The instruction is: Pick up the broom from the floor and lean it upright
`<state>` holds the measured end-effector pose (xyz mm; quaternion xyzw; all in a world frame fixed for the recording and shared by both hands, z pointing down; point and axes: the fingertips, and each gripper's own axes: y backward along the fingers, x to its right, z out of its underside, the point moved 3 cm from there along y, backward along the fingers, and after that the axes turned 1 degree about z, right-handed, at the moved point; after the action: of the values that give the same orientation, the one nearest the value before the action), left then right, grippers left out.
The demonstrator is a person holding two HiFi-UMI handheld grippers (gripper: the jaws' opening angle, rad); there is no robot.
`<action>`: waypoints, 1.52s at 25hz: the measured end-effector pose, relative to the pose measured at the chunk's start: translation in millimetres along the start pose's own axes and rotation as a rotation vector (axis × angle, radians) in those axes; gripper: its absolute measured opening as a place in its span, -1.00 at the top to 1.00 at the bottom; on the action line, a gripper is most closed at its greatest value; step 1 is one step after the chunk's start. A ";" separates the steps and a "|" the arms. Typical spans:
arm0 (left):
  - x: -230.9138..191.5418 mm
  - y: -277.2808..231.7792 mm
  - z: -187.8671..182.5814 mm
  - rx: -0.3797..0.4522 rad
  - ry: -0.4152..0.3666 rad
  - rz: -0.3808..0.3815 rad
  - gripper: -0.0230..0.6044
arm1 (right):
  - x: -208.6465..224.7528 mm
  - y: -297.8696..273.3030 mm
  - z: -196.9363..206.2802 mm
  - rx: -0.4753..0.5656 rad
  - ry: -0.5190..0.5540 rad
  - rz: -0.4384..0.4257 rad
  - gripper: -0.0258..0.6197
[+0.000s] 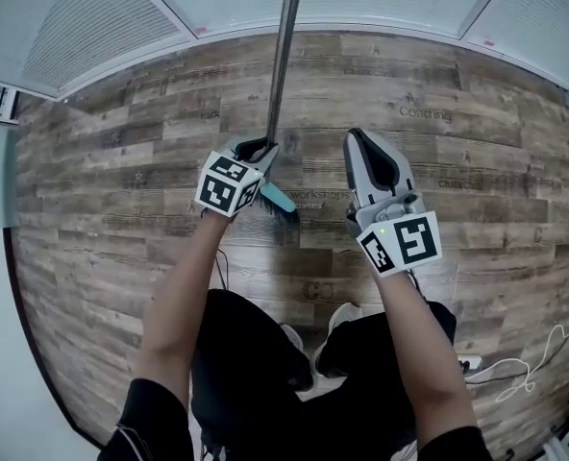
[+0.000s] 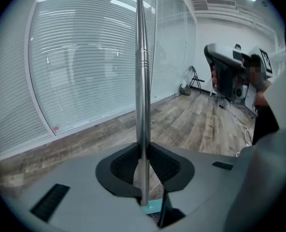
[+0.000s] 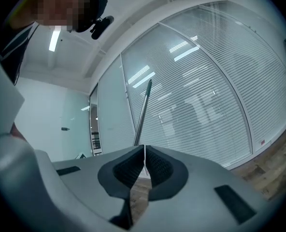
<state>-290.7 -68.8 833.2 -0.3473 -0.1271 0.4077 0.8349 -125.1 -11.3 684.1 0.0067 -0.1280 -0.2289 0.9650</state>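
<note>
Broom [image 1: 284,65] | left gripper [image 1: 265,149]: jaws clamp it | right gripper [image 1: 356,138]: jaws closed, empty | wood-plank floor [image 1: 121,161], slatted blinds [image 2: 85,57]

The wood-plank floor [image 1: 121,161] bears a loose white cable [image 1: 530,368] and the person's shoes [image 1: 342,317].

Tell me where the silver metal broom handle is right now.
Head view, near centre: the silver metal broom handle is clamped just above its teal head in the left gripper and points up toward the blind-covered glass wall.
</note>
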 end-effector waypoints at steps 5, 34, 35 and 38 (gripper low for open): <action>12.7 41.2 -27.1 -0.002 0.097 0.021 0.65 | -40.3 26.1 -3.9 -0.087 0.013 -0.039 0.86; 196.3 407.7 -259.2 0.038 0.211 0.029 0.65 | -196.6 181.9 -505.3 -0.012 0.032 0.153 0.86; 198.9 405.6 -269.9 0.043 0.200 0.032 0.65 | -188.9 184.0 -506.6 -0.024 0.026 0.181 0.86; 205.0 402.7 -295.8 0.050 0.169 0.030 0.65 | -168.3 188.7 -513.9 -0.033 -0.034 0.247 0.86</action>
<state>-252.5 119.6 328.5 -0.3613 -0.0409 0.3924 0.8449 -58.7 208.7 159.5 -0.0292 -0.1406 -0.1103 0.9835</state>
